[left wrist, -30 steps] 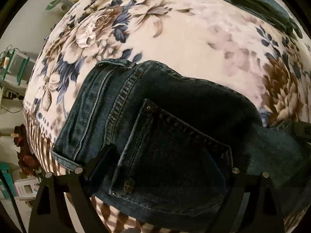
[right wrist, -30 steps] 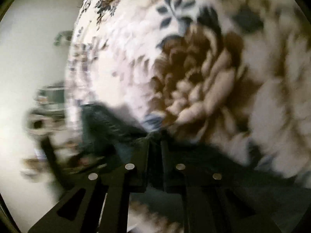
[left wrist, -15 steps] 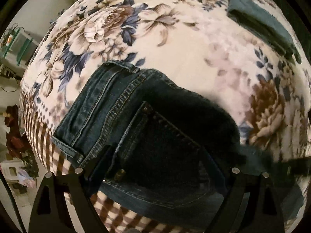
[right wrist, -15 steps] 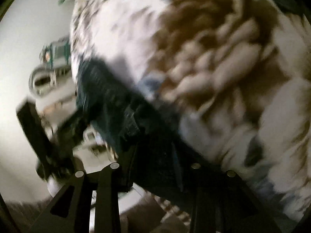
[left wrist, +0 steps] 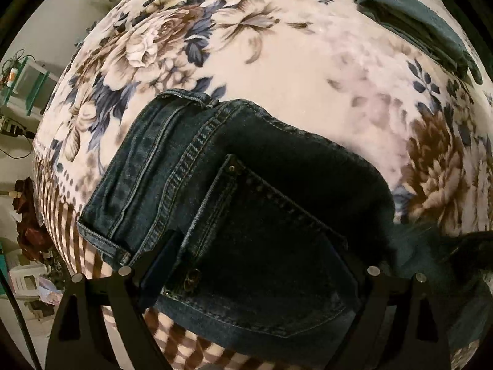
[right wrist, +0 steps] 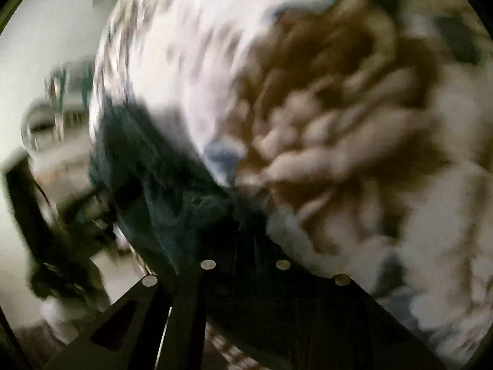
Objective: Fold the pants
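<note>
We work on a bed under a floral blanket [left wrist: 308, 71], and the jeans [left wrist: 262, 215] lie at its near corner, waistband toward the striped border and the seat with its back pocket [left wrist: 271, 246] facing up. As far as we can see, the top of the jeans lies flat and doubled along its length, one half over the other, so we judge the first lengthwise fold done. The legs run off to the right and out of view, so we cannot tell how they lie; the crosswise folds look not yet made.

Far up the blanket a green folded garment [left wrist: 413, 21] sits well apart from the jeans; we read it as a finished piece.

Our left tongs [left wrist: 246, 265] point down over the pocket, jaws standing wide to either side of it and gripping nothing. Our right tongs [right wrist: 246, 246] have come all but together; the view is blurred, yet dark denim [right wrist: 185, 203] bunches right at the tips, so we take it that they have pinched an edge of the jeans, likely to carry it over for the next fold.
</note>
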The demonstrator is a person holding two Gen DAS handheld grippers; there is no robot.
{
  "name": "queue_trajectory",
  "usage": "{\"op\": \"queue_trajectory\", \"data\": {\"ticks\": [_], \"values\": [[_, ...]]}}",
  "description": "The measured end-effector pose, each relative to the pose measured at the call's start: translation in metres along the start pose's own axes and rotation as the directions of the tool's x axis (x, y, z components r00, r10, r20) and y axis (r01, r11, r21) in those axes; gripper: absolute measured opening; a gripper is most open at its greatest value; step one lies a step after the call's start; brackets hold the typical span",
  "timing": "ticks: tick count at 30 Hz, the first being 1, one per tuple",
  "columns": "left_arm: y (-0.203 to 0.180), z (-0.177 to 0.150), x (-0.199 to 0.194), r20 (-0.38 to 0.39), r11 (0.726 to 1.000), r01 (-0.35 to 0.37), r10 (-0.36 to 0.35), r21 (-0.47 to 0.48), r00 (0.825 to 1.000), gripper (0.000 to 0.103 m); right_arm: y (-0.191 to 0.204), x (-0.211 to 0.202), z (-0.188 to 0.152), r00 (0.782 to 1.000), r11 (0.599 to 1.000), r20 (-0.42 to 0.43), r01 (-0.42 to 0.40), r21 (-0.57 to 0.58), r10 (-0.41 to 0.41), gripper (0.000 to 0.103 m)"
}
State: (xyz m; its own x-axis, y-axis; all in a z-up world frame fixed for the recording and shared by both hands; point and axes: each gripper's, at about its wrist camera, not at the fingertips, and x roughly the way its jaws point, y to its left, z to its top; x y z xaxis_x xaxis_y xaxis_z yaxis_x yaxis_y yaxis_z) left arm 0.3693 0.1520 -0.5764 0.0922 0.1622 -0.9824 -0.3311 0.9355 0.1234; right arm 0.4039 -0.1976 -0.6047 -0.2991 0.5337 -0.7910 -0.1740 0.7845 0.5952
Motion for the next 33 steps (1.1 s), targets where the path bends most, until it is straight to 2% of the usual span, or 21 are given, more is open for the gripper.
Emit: {"op": "queue_trajectory", "data": {"ticks": [1,2,3,5,8,10,11,12,14,18,19,20,21,22,24,25,26,28,29,31,33], "values": [[0.002,0.0,0.0,0.002,1.0,0.004,-0.004,-0.003,1.0,0.09,-0.007,-0.014,-0.001,0.999,0.999,0.042,-0.009,0.032,0.008,0.008],[0.003,-0.001,0.001,0.001,1.0,0.005,-0.005,-0.004,1.0,0.09,-0.019,-0.033,-0.001,0.994,0.995,0.108,-0.04,0.097,0.029,0.002],[0.004,-0.001,0.001,-0.001,1.0,0.005,-0.005,-0.005,1.0,0.09,-0.026,-0.041,0.0,0.99,0.989,0.134,-0.07,0.128,0.053,0.002],[0.006,-0.003,0.003,-0.004,1.0,0.012,-0.012,-0.015,1.0,0.09,-0.04,-0.04,0.003,0.989,0.978,0.132,-0.097,0.182,0.074,0.002],[0.008,-0.004,0.004,-0.017,1.0,0.011,-0.011,-0.021,1.0,0.09,-0.043,-0.024,0.008,0.991,0.971,0.058,-0.13,0.2,0.12,0.004],[0.01,-0.004,0.002,-0.016,0.999,0.019,-0.019,-0.029,1.0,0.09,-0.045,-0.026,0.018,0.997,0.973,0.044,-0.078,0.216,0.07,0.013],[0.01,-0.004,0.002,-0.015,0.999,0.02,-0.021,-0.028,1.0,0.09,-0.043,-0.03,0.019,0.997,0.972,0.054,-0.065,0.228,0.054,0.024],[0.01,-0.005,0.001,-0.015,0.999,0.022,-0.023,-0.027,1.0,0.09,-0.045,-0.037,0.021,0.994,0.967,0.082,-0.087,0.239,0.069,0.039],[0.009,-0.006,0.002,-0.015,0.999,0.023,-0.023,-0.023,1.0,0.09,-0.045,-0.039,0.026,0.99,0.959,0.092,-0.131,0.25,0.111,0.054],[0.008,-0.007,0.003,-0.015,1.0,0.02,-0.02,-0.018,1.0,0.09,-0.041,-0.017,0.027,0.978,0.94,0.0,-0.201,0.274,0.209,0.054],[0.009,-0.007,0.002,-0.013,1.0,0.021,-0.022,-0.02,1.0,0.09,-0.031,-0.008,0.029,0.98,0.951,-0.029,-0.186,0.246,0.199,0.054],[0.008,-0.007,0.002,-0.012,1.0,0.022,-0.022,-0.02,1.0,0.09,-0.021,0.0,0.03,0.989,0.974,-0.055,-0.125,0.189,0.138,0.052],[0.008,-0.008,0.002,-0.011,1.0,0.021,-0.022,-0.017,1.0,0.09,-0.014,0.004,0.027,0.997,0.987,-0.055,-0.05,0.15,0.059,0.027],[0.008,-0.008,0.002,-0.01,1.0,0.022,-0.022,-0.012,1.0,0.09,-0.008,0.008,0.029,0.998,0.99,-0.055,0.002,0.142,0.006,0.012],[0.006,-0.01,0.002,-0.008,1.0,0.019,-0.019,0.004,1.0,0.09,-0.019,-0.006,0.037,0.998,0.979,0.027,0.05,0.197,-0.056,0.001],[0.005,-0.01,0.002,-0.005,1.0,0.016,-0.016,0.012,1.0,0.09,-0.023,-0.011,0.041,0.993,0.974,0.049,0.097,0.207,-0.109,0.0],[0.005,-0.011,0.002,-0.006,1.0,0.016,-0.016,0.015,1.0,0.09,-0.029,-0.015,0.045,0.991,0.97,0.059,0.104,0.218,-0.119,0.0],[0.006,-0.012,0.001,-0.009,1.0,0.026,-0.026,0.01,1.0,0.09,-0.036,-0.025,0.047,0.998,0.967,0.06,0.005,0.254,-0.021,0.001],[0.006,-0.013,0.001,-0.01,1.0,0.03,-0.03,0.008,1.0,0.09,-0.032,-0.032,0.047,0.998,0.971,0.068,-0.001,0.24,-0.016,0.002],[0.007,-0.015,-0.002,-0.009,0.999,0.043,-0.043,0.001,0.999,0.09,-0.022,-0.045,0.042,0.998,0.984,0.063,0.006,0.177,-0.017,0.013],[0.007,-0.015,-0.004,-0.005,0.999,0.048,-0.048,-0.001,0.999,0.09,-0.014,-0.046,0.034,0.997,0.989,0.042,0.052,0.138,-0.058,0.056]]}}
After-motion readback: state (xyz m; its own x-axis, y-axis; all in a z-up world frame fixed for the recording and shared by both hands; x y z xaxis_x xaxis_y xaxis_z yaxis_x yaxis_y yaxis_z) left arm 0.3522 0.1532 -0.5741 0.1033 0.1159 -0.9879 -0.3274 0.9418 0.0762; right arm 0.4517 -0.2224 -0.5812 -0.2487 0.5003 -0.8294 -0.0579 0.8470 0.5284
